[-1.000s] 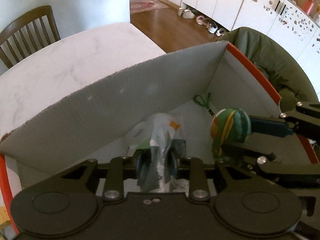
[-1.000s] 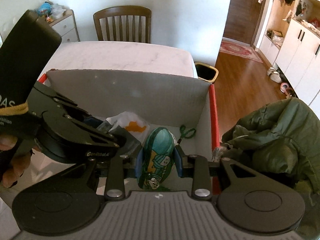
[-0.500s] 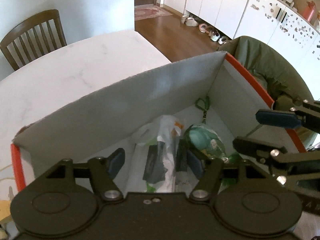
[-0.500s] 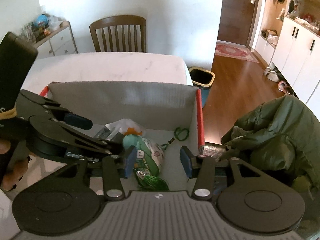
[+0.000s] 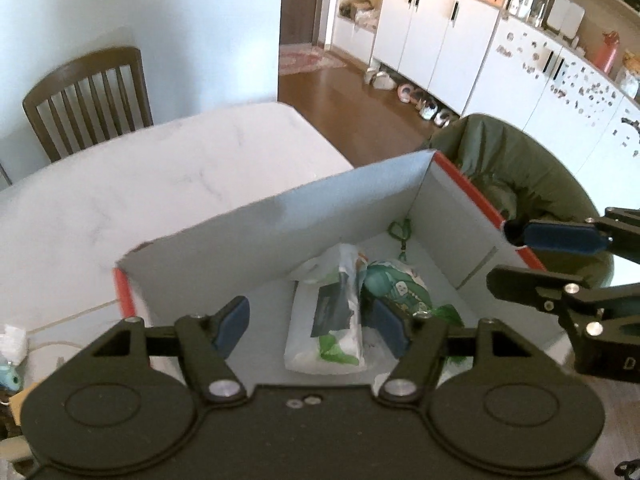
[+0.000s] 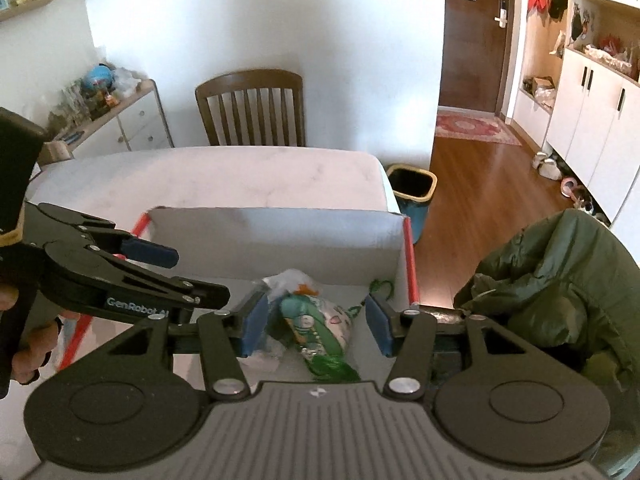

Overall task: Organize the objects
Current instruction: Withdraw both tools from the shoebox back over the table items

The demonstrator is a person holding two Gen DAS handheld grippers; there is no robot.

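Observation:
A grey cardboard box with red edges (image 5: 248,240) (image 6: 280,232) sits on the white marble table. On its floor lie a white plastic packet (image 5: 326,320) (image 6: 290,282) and, to its right, a green egg-shaped pouch (image 5: 394,286) (image 6: 316,324) with a green tassel. A green cord (image 5: 400,230) (image 6: 380,286) rests in the far right corner. My left gripper (image 5: 312,324) hangs open above the box with nothing between its fingers. My right gripper (image 6: 316,320) is open too, raised above the pouch and holding nothing.
A wooden chair (image 6: 252,110) stands at the table's far side. A green jacket (image 6: 560,288) is draped right of the box. A dark bin (image 6: 412,184) sits on the wood floor beyond the table. Small items (image 5: 14,344) lie at the table's left.
Both grippers went from shut to open: the left let go of the white packet, the right dropped the green pouch into the box. Both have since pulled up and back.

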